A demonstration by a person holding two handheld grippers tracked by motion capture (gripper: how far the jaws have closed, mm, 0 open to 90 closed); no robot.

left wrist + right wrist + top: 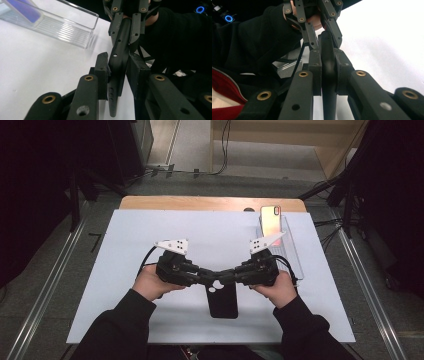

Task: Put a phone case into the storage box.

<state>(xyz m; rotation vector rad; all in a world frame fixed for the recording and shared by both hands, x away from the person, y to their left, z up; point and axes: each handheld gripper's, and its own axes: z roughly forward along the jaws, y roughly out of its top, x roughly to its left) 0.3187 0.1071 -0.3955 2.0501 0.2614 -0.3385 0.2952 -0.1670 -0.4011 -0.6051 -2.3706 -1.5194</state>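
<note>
A black phone case (223, 301) is held edge-up between the two claws near the front middle of the white counter (125, 270). The left claw (206, 275) is closed narrowly on one end of the case; in the left gripper view the case (117, 72) is seen standing between the pads, with one pad pressed against it. The right claw (231, 276) is clamped on the other end, and in the right gripper view the case (328, 75) is gripped tightly from both sides. The two claws are pointed toward each other and are nearly touching above the case.

At the far right of the counter a clear plastic tray (292, 251) is placed. A phone (270, 219) with a shiny, orange-tinted back is propped inside it, tilted against its far end. In the left gripper view the tray (75, 35) is seen to have a ribbed floor, with the phone (23, 10) resting in it.
</note>
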